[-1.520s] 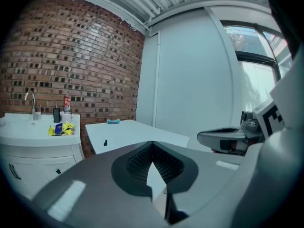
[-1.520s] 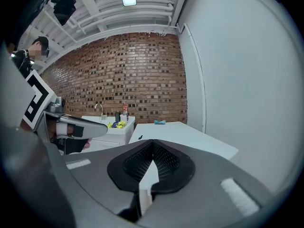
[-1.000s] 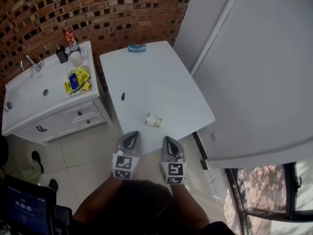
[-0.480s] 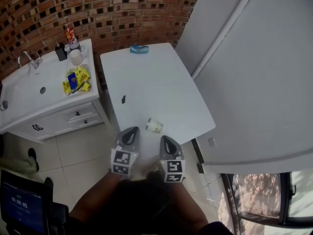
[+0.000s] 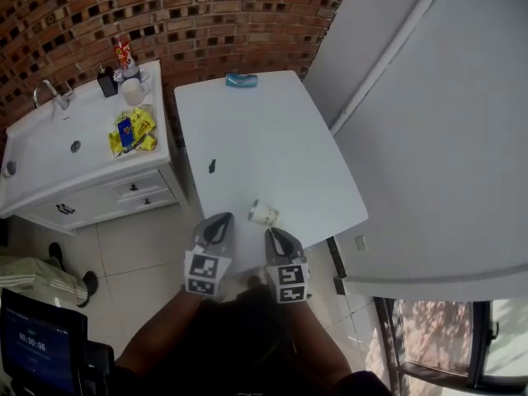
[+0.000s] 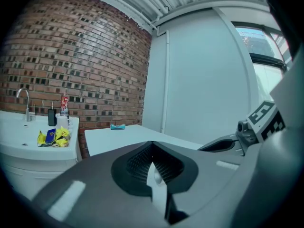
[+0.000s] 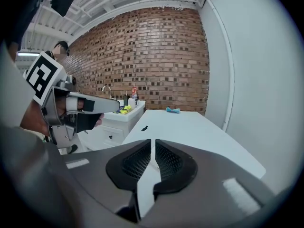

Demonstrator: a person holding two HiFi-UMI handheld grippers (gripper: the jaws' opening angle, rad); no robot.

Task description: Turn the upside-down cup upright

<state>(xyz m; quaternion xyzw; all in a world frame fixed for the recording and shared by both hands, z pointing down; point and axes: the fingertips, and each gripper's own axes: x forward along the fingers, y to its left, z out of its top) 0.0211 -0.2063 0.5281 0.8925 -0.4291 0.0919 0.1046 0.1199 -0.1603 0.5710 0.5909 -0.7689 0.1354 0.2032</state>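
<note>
Cup (image 5: 264,214) at near tabletop (image 5: 272,139) edge: probably light, thin-walled, crushable; grip mid-wall gently. Left tongs (image 6: 152,145) together, empty. Right tongs (image 7: 153,144) just cracking apart, empty.

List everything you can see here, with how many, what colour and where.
table: one, white, centre of the head view
cup: one, white, on the table by its near edge
blue object: one, small, at the table's far end
dark object: one, small, mid-table near the left edge
sink cabinet: one, white, left of the table
tap: one, metal, on the cabinet
packets: a small heap, yellow, on the cabinet top
mug: one, white, at the cabinet's back corner
wall: one, red-brown brick, behind both
left claw: one, grey, short of the cup, jaws together
right claw: one, grey, beside it, jaws a slit apart, just been opening, nothing seen between them
</note>
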